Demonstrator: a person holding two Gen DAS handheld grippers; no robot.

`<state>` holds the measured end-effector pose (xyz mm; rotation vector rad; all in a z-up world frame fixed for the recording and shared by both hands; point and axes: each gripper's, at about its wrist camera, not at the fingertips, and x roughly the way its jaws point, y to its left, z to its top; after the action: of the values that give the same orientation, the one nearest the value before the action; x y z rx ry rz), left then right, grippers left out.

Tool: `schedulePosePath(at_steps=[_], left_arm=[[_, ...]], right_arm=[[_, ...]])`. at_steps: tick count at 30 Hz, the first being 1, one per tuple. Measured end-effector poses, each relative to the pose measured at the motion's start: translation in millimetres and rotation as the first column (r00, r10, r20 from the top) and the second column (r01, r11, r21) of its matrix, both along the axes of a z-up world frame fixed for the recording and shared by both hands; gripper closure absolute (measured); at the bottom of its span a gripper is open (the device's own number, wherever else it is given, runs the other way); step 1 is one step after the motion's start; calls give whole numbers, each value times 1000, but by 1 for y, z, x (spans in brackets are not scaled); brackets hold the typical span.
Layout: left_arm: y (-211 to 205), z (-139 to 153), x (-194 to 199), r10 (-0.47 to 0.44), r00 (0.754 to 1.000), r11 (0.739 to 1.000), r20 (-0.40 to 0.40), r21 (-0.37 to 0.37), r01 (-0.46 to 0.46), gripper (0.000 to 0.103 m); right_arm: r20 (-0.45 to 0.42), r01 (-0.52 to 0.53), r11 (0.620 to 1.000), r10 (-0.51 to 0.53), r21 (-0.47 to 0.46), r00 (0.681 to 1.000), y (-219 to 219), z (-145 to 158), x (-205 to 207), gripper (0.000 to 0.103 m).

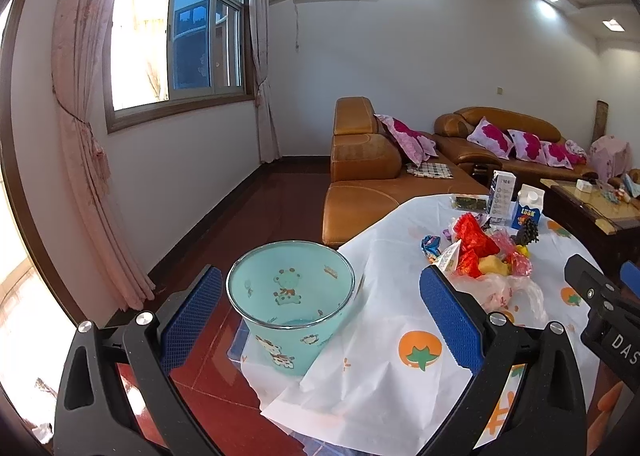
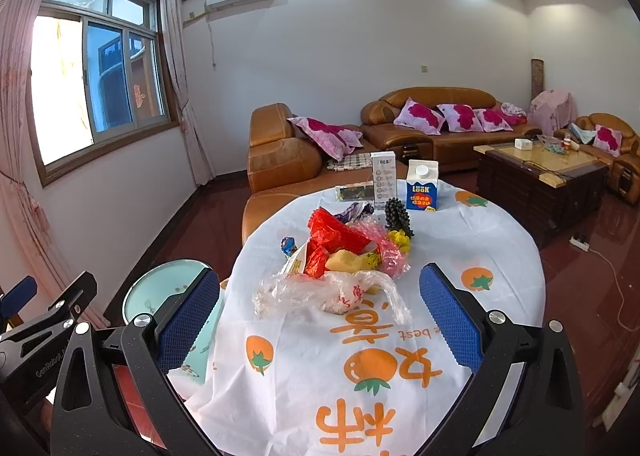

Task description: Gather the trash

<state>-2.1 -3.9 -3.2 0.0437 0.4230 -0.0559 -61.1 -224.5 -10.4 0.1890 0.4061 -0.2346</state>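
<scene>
The mint-green waste bin [image 1: 291, 298] is standing on the red floor just off the left edge of the table [image 2: 500, 248], its mouth open and upward, and it is looking empty as far as the left wrist view is showing. The left gripper [image 1: 320, 320] is hovering above and in front of it with its jaws wide apart, holding nothing; the blue pads [image 1: 191, 320] are framing the bin.

Moving right, the trash is lying in a loose heap near the middle of the white tablecloth [image 2: 304, 396]: a clear plastic bag [image 2: 332, 292] nearest the front edge, a red wrapper [image 2: 334, 234] behind it, crinkled pink film [image 2: 390, 250] at its right, something yellow [image 2: 348, 260] in between. Toward the far edge a blue milk carton [image 2: 422, 185] and a tall white box [image 2: 384, 175] are standing upright, with a dark grape-like cluster [image 2: 398, 215] in front of them.

The right gripper [image 2: 320, 320] is hanging over the front of the table, jaws likewise spread and empty, pointing at the heap.

Judging by this, collecting is only beginning: nothing is gripped yet. The next move is probably calling for the right gripper to be lowering onto the clear bag, closing on a fold of the thin film, then carrying it left to the bin.
</scene>
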Motion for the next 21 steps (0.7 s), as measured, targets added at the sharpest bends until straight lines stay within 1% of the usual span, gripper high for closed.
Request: schedulePosePath(at_steps=[21], left_arm=[[0,1,-3,-17,1000,1000,4,-4,17,6]], right_arm=[[-2,1,1000,-1,10,1000,-2,-2,1,5]])
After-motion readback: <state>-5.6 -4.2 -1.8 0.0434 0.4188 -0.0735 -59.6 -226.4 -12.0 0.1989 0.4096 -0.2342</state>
